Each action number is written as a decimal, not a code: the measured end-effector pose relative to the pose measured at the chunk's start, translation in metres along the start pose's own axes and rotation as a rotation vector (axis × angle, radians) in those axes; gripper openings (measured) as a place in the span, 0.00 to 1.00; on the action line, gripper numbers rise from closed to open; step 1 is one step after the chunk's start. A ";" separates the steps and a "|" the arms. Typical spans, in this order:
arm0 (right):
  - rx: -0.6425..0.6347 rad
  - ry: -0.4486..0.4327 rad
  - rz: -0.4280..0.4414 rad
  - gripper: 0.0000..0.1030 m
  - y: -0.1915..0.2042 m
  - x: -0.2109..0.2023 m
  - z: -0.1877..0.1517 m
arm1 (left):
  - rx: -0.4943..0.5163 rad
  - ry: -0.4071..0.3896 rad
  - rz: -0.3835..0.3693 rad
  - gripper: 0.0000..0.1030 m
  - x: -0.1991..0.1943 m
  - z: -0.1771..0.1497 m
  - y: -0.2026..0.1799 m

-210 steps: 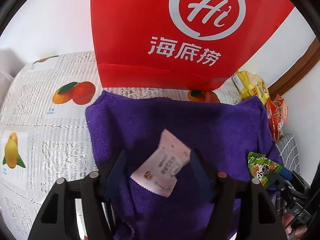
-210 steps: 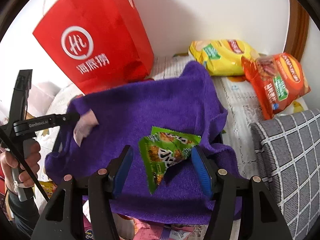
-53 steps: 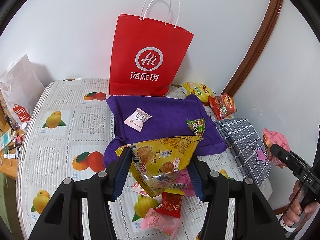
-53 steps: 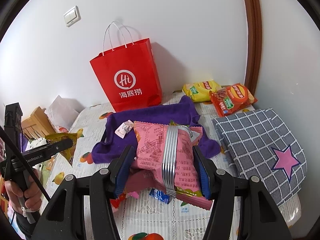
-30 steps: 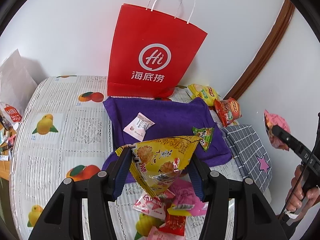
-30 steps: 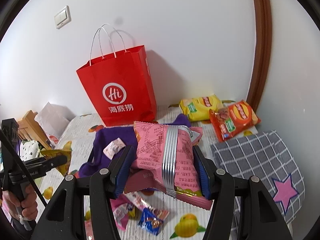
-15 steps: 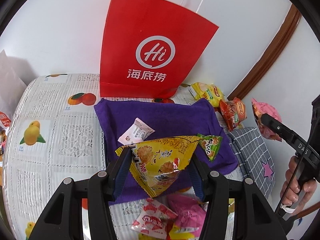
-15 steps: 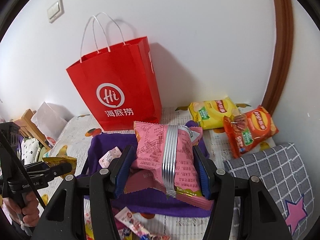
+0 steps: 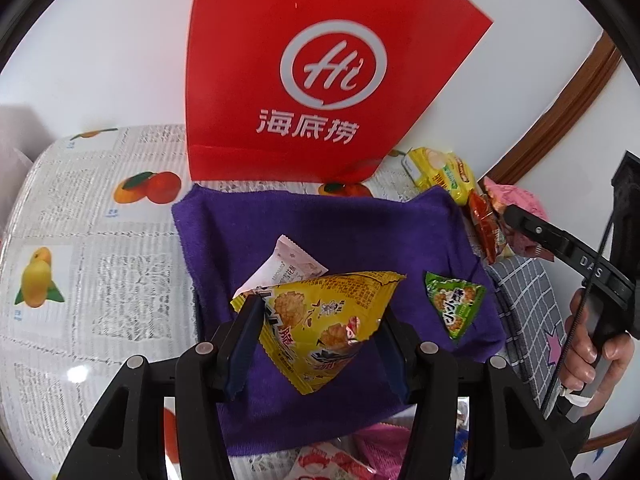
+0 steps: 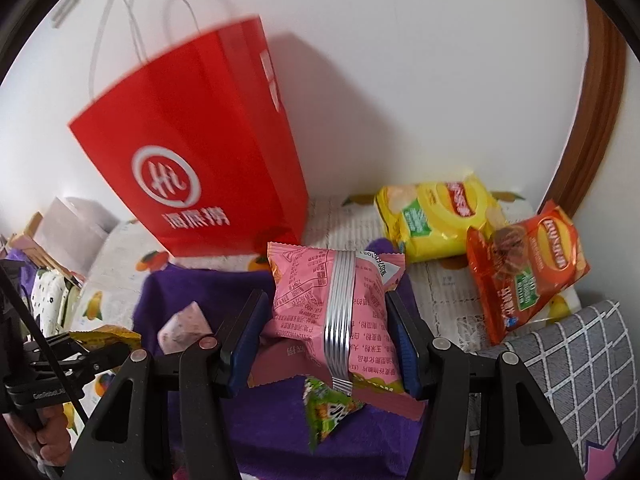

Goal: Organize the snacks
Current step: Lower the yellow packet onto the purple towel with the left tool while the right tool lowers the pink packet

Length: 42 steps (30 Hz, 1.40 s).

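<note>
Grippers (image 9: 316, 344) (image 10: 324, 340) hold snack packs.

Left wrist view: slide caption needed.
Left tool holds yellow snack packet above purple towel.

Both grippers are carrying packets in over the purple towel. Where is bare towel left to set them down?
Free: the purple towel along its far edge before the red bag, and between the pale pink packet and green packet. Crowded: the loose packets at the near edge.

A home room: fruit-print cloth (image 9: 100, 216) on the worktop, red shopping bag (image 9: 320, 80), wood door frame (image 10: 592, 120), white wall.
</note>
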State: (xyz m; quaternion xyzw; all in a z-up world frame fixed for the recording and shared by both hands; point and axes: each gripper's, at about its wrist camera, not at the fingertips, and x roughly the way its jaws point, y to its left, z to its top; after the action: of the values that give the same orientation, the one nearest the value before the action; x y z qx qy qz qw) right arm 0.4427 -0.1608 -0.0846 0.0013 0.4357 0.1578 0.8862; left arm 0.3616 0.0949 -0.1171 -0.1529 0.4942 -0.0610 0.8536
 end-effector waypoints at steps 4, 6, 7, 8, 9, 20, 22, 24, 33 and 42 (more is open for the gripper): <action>-0.007 0.033 -0.011 0.56 -0.003 0.017 -0.001 | -0.007 0.022 -0.003 0.51 0.014 0.001 0.001; -0.009 0.046 -0.017 0.56 -0.006 0.023 -0.001 | -0.006 0.029 -0.005 0.51 0.019 0.000 0.001; -0.010 0.052 -0.019 0.56 -0.007 0.027 -0.002 | -0.002 0.034 -0.004 0.51 0.021 0.000 0.000; -0.010 0.057 -0.022 0.56 -0.008 0.030 -0.002 | 0.003 0.037 -0.002 0.51 0.022 0.000 0.000; -0.010 0.061 -0.025 0.56 -0.009 0.031 -0.002 | 0.003 0.036 -0.001 0.51 0.023 0.000 0.000; 0.002 0.143 -0.005 0.56 -0.019 0.068 -0.009 | -0.025 0.063 -0.002 0.51 0.035 0.003 0.009; -0.006 0.156 -0.003 0.56 -0.016 0.073 -0.011 | -0.027 0.069 -0.001 0.51 0.036 0.003 0.010; -0.011 0.169 0.006 0.56 -0.015 0.077 -0.014 | -0.037 0.073 -0.005 0.51 0.038 0.003 0.012; -0.025 0.238 0.038 0.57 -0.010 0.091 -0.023 | -0.044 0.114 0.007 0.51 0.049 0.002 0.014; -0.094 0.130 -0.015 0.72 0.004 0.056 -0.013 | -0.043 0.140 0.003 0.52 0.061 0.001 0.009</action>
State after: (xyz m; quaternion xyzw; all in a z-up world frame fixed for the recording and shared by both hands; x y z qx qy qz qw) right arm 0.4631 -0.1432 -0.1350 -0.0539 0.4846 0.1712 0.8561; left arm 0.3929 0.0882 -0.1702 -0.1657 0.5542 -0.0597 0.8136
